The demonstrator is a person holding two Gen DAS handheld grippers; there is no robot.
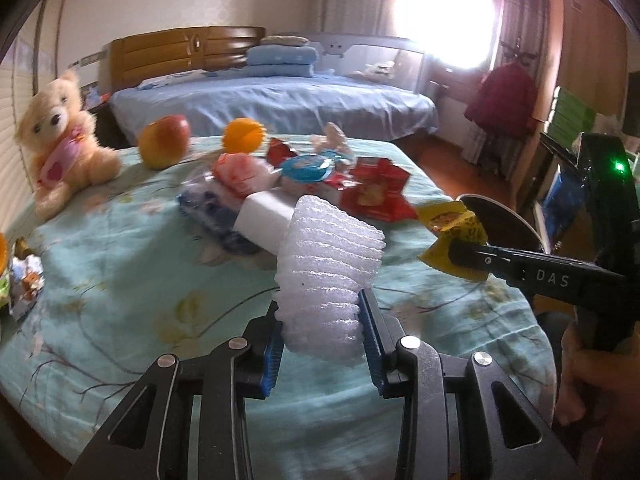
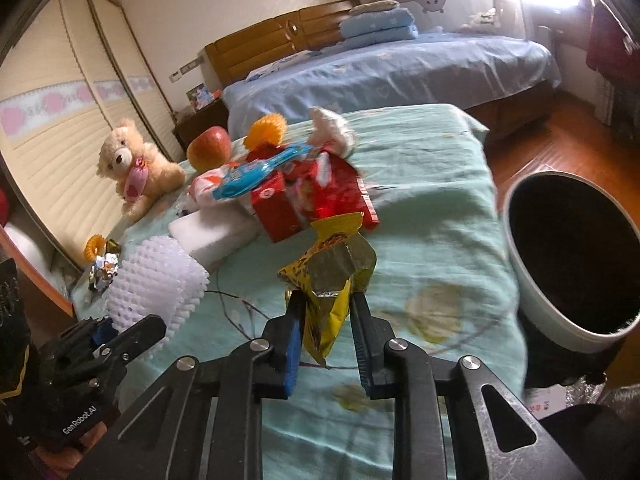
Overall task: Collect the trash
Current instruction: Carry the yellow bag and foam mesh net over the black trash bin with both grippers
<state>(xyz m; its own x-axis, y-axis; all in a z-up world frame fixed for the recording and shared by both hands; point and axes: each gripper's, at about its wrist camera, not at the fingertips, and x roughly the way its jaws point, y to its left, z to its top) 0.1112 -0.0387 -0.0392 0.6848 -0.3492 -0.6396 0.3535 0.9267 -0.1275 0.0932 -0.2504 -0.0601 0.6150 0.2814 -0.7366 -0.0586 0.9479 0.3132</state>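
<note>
Both hands loaded here — the left gripper (image 1: 322, 322) has its jaws pinching a white foam net (image 1: 328, 264), lifted clear above the teal-covered counter (image 1: 120, 300), while the right gripper (image 2: 325, 322) has its jaws pressed on a crumpled yellow wrapper (image 2: 332, 280), also held up off the cloth. In the left view the right gripper (image 1: 460, 258) shows at the right edge with that yellow wrapper (image 1: 452, 232) sticking out of it, a hand (image 1: 588, 380) gripping its handle below. The rest of the trash sits in a pile (image 2: 288, 188) mid-counter: red packets, a blue-lidded pack, a white block (image 2: 212, 236) at the near side. More scraps lie at the left edge (image 2: 104, 268). Behind the pile, an apple (image 2: 209, 148) and an orange net ball (image 2: 266, 128); a teddy bear (image 2: 136, 168) sits far left. Off the right side of the counter stands a dark-lined bin (image 2: 572, 256) — mouth open, near the right gripper.
</note>
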